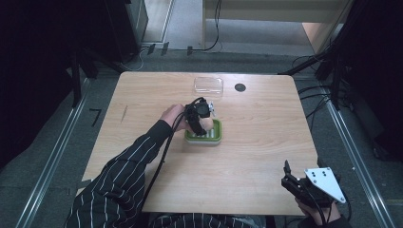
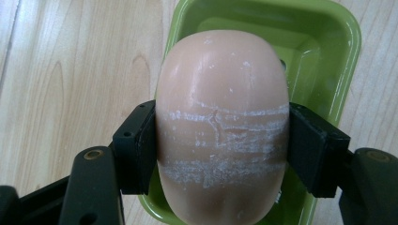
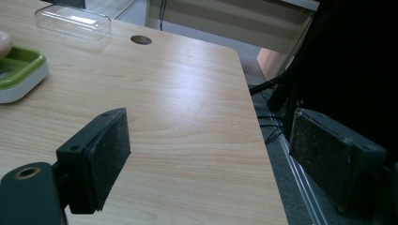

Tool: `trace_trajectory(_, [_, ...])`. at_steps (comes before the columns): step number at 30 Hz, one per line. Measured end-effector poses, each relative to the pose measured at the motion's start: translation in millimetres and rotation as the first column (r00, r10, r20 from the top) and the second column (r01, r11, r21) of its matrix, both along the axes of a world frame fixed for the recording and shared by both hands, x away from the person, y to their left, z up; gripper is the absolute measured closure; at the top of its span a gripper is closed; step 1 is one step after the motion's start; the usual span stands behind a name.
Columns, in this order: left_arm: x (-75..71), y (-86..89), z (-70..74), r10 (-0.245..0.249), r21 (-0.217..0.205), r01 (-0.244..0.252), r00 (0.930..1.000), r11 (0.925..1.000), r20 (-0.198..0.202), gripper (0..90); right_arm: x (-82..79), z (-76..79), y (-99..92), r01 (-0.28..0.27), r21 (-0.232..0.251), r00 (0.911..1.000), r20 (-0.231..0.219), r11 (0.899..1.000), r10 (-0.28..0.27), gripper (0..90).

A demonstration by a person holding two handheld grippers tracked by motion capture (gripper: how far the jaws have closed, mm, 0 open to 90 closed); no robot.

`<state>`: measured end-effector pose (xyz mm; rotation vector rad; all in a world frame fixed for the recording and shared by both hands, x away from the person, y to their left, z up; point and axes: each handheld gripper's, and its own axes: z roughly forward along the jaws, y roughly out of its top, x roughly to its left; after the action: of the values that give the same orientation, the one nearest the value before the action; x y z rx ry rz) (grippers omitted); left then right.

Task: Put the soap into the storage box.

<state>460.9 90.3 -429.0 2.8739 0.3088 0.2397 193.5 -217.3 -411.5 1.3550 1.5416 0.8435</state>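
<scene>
Peach-coloured soap bar (image 2: pixel 222 126) is sitting clamped between the left gripper's (image 2: pixel 220 145) fingers (image 2: pixel 136 147), just above the green dish (image 2: pixel 345 47) on the wooden surface (image 1: pixel 266 156); the right gripper's (image 3: pixel 211 154) fingers are standing apart.

The left arm in a striped sleeve (image 1: pixel 128 166) reaches far out. Its tool (image 1: pixel 199 114) points down with its jaws squeezed tight on both sides of something. The right tool (image 1: pixel 304 187) sits low and near, jaws wide apart, holding nothing.
</scene>
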Motion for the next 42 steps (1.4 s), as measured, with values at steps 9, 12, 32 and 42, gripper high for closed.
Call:
trace_trajectory(9, [-2.1, -1.9, -3.7, -0.026, 0.018, 0.027, 0.9996, 0.9995, -0.011, 33.5, 0.0, 0.0, 0.0, -0.001, 0.000, 1.0000, 0.000, 1.000, 0.001, 13.6])
trace_trajectory(12, [-2.0, -1.9, -6.1, -0.031, 0.028, 0.031, 0.9994, 0.9991, -0.013, 33.4, 0.1, 0.0, 0.2, -0.001, 0.002, 1.0000, 0.000, 1.000, 0.001, 13.6])
trace_trajectory(32, [-3.5, -2.8, -6.9, -0.033, 0.024, 0.033, 0.9995, 0.9992, 0.002, 27.2, 0.1, 0.1, 0.5, -0.001, 0.003, 1.0000, 0.001, 1.000, 0.001, 13.6])
trace_trajectory(42, [-4.8, 0.5, 3.6, -0.001, 0.008, 0.001, 1.0000, 1.0000, -0.001, 14.8, 0.3, 0.1, 0.4, -0.002, 0.004, 1.0000, 0.001, 1.000, 0.002, 13.5])
